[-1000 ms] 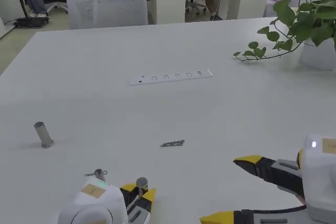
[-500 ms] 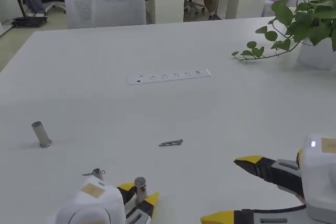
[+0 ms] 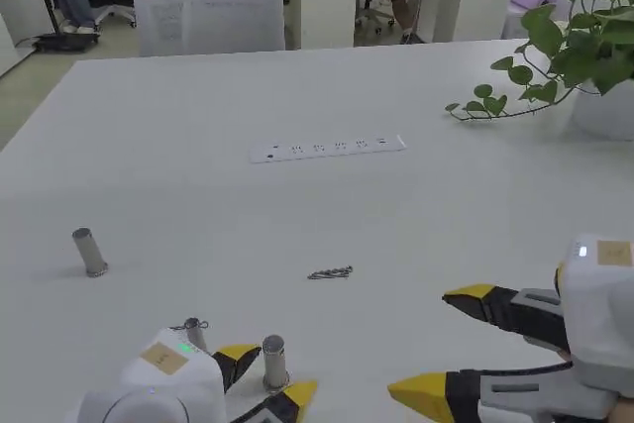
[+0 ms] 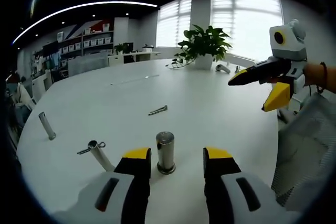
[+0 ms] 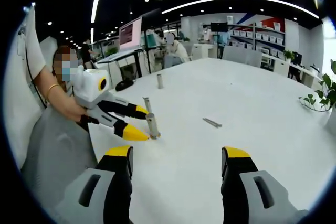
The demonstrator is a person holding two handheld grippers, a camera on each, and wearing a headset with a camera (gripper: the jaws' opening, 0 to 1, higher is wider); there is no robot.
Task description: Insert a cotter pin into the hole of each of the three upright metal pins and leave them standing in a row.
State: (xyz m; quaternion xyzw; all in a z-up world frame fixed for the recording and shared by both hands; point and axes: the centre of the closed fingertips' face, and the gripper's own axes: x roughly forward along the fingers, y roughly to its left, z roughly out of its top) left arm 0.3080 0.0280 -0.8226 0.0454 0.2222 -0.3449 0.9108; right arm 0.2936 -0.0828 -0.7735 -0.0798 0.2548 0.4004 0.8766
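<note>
Now the right gripper (image 3: 441,342) is hovering spread at 4 o'clock; the left gripper (image 3: 269,375), spread, is flanking an upright metal pin (image 3: 274,362) at 6 o'clock. It is probably handling stiff and slippery: grip mid-shaft. Cotter pins (image 3: 329,272) are lying at its 1 o'clock.

Head view: high, facing forward and down over the white table (image 3: 396,205) toward its far edge. Left gripper view: low over the tabletop, close on an upright pin (image 4: 165,152) between its own jaws, right gripper (image 4: 248,96) at right. Right gripper view: low, farther back, facing the left gripper (image 5: 146,125) and that same pin, common to all three
</note>
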